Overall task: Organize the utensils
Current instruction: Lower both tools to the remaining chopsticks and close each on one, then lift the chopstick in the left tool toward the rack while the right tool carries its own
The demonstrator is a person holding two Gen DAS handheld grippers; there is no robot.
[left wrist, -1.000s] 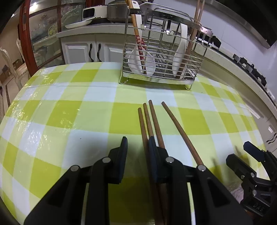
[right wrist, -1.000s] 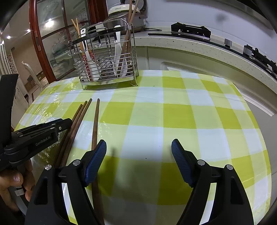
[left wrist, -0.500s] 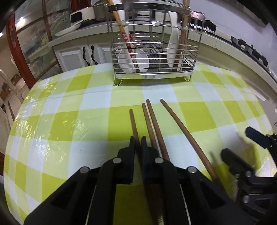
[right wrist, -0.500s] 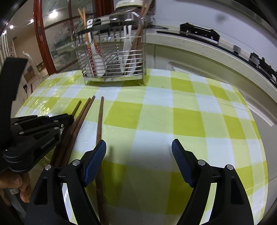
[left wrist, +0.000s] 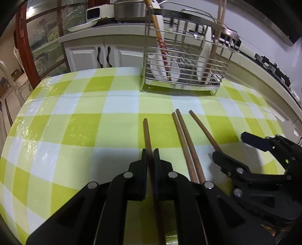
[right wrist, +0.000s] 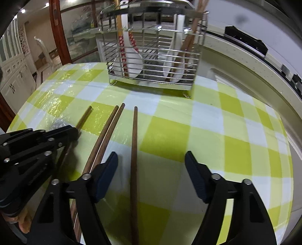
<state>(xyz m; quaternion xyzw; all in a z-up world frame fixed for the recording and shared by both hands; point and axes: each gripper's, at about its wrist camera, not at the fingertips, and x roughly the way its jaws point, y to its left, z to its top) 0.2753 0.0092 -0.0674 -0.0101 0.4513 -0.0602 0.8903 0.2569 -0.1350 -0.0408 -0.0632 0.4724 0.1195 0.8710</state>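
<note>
Several brown wooden chopsticks lie on the green-and-white checked tablecloth (left wrist: 75,132). My left gripper (left wrist: 150,154) is shut on one chopstick (left wrist: 146,132), which sticks out forward, apart from the others. A pair of chopsticks (left wrist: 184,135) and a single chopstick (left wrist: 203,130) lie to its right. In the right wrist view my right gripper (right wrist: 151,162) is open around the single chopstick (right wrist: 134,143), with the pair (right wrist: 105,135) just left of its left finger. The wire utensil rack (left wrist: 181,62) stands at the back, holding white spoons and chopsticks.
The rack also shows in the right wrist view (right wrist: 151,49). A counter with white cabinets (left wrist: 90,54) and a pot (left wrist: 130,11) lies behind the table. A curved counter edge (right wrist: 254,79) runs along the right. Chairs stand far left.
My left gripper shut on one chopstick and drew it left, away from the other three. My right gripper moved left and forward, so the single chopstick now lies between its open fingers.
</note>
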